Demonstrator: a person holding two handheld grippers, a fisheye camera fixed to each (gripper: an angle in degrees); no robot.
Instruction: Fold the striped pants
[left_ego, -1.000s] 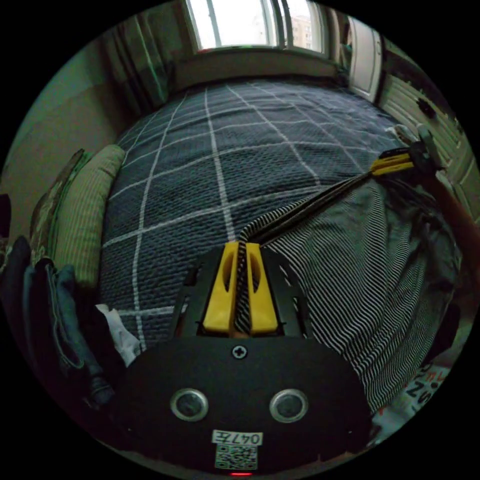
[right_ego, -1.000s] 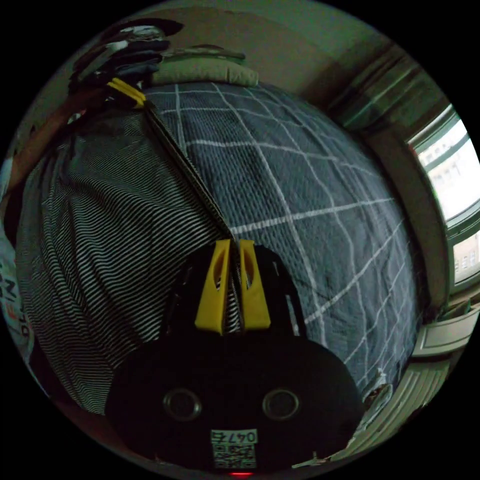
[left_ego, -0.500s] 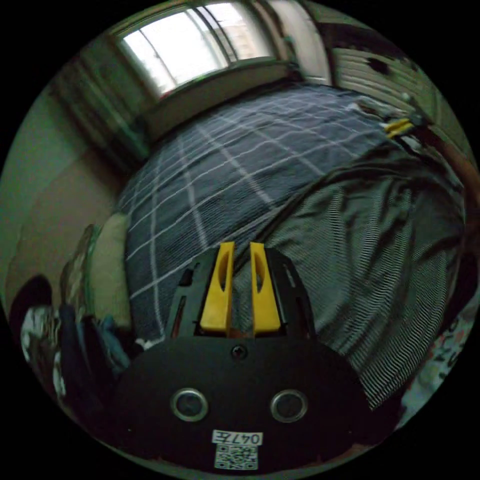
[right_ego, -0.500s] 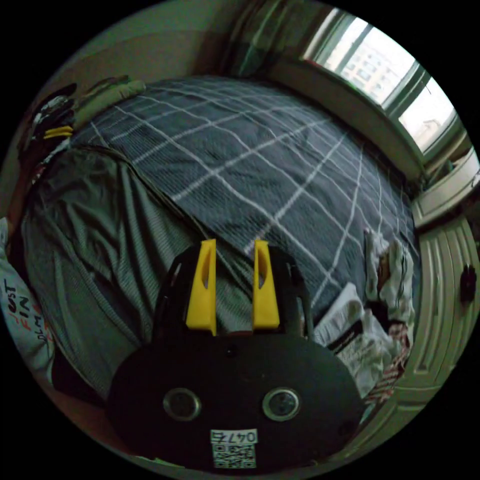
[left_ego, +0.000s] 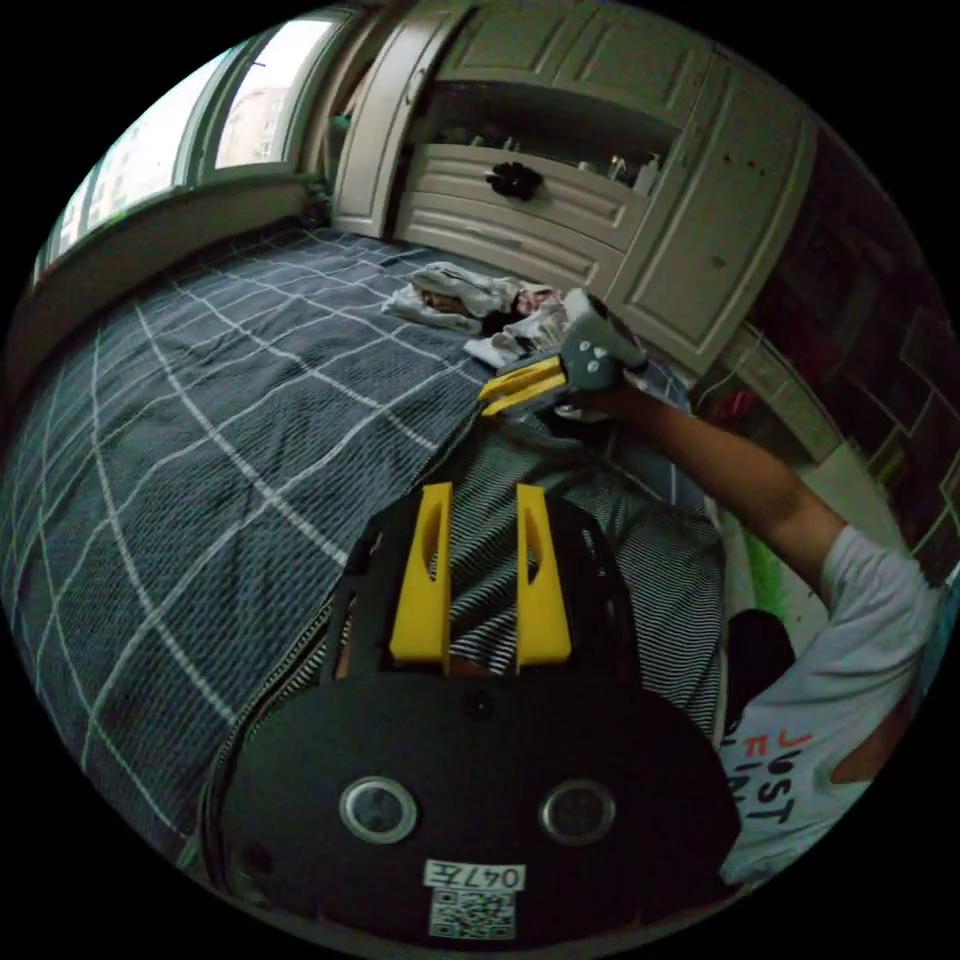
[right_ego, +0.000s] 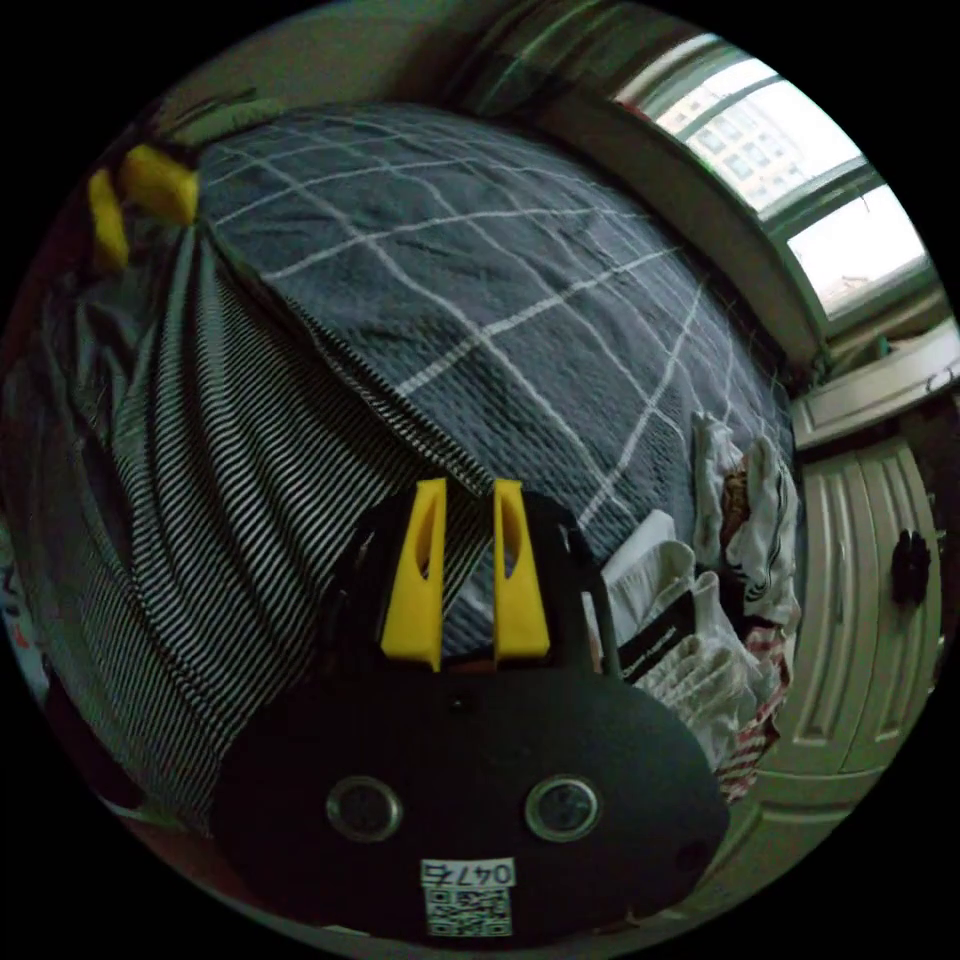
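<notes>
**Both tools are hovering open over the pants' top edge**

The black-and-white striped fabric pants (right_ego: 200, 480) are lying spread on the dark grey checked bed cover (right_ego: 520, 280), their long edge running toward 10 o'clock in the right gripper view. The right tool (right_ego: 467, 500) is hanging just above that edge, jaws parted, gripping nothing. The left tool (left_ego: 478, 505) is likewise gaping over the stripes, empty.

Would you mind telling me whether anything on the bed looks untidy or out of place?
Yes: a jumbled heap of clothes lies at the bed's edge near the cupboards, unfolded. The striped pants lie spread but rumpled on the checked bedspread.
</notes>
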